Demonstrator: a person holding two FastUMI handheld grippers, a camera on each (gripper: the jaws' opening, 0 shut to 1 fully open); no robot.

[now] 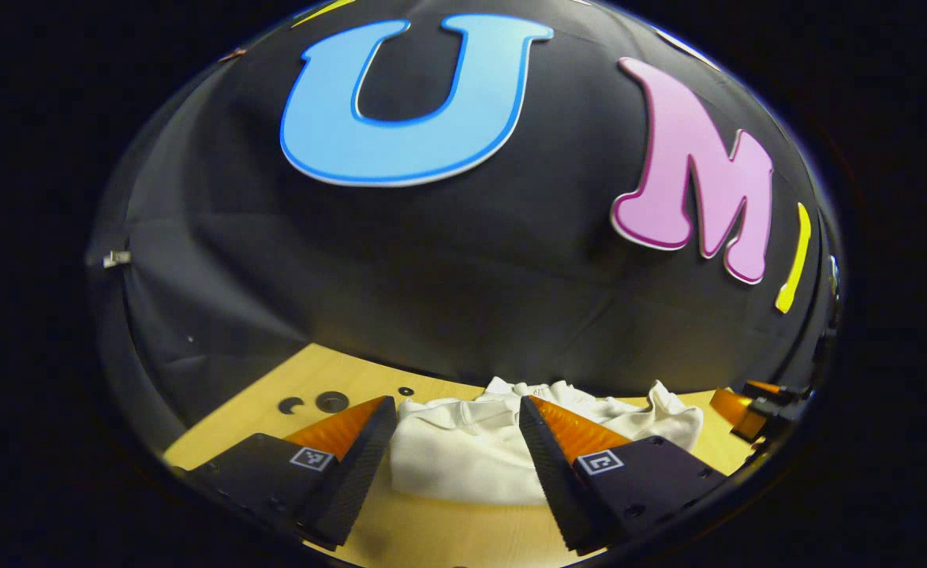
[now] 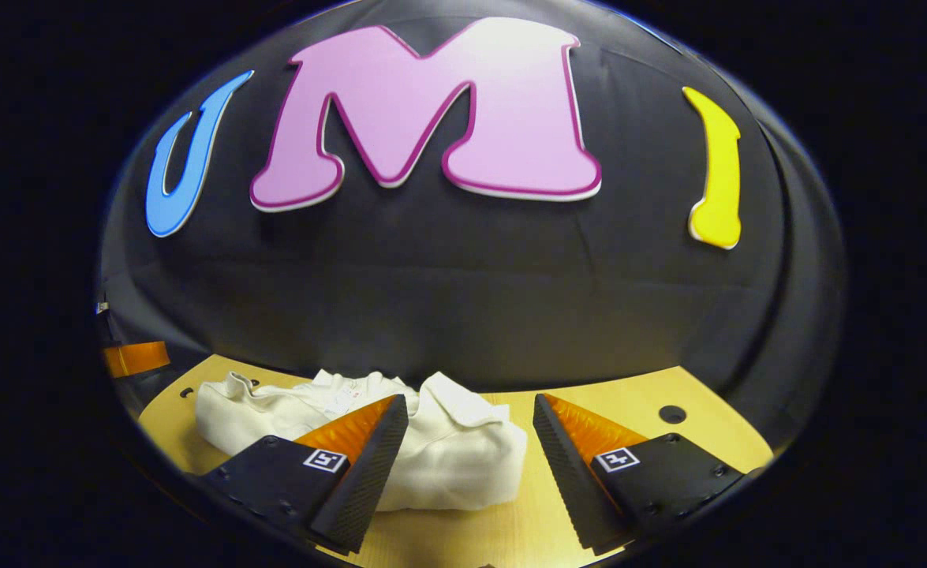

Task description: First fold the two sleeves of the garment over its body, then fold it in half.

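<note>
**White garment bunched ahead of both open grippers**

White cloth, the garment (image 1: 463, 461), lies in a soft heap on the pale wooden desk (image 1: 447, 528) rather than spread flat. Its far edge is rumpled into small peaks near the black cloth wall, and no sleeve can be told apart from the body in either view. Whether this is a loose bundle or a rough fold cannot be settled from the heap alone; it fits a garment waiting to be laid out as well as one already gathered together.

From the left gripper (image 1: 457, 457), the heap sits straight ahead and just beyond the fingertips, filling the gap between them and running on past the right finger. From the right gripper (image 2: 471, 454), the same heap lies ahead and to the left, partly behind the left finger, with bare desk in front of the right finger. Its long axis runs across both views, side to side.

Both grippers are released: jaws stand wide apart with nothing between them. Neither touches the cloth.

By my judgement the left gripper is the better centred on the garment, while the right one is nearer its right-hand end.

Dark round holes (image 1: 331, 401) dot the desk off to the left gripper's left.
</note>
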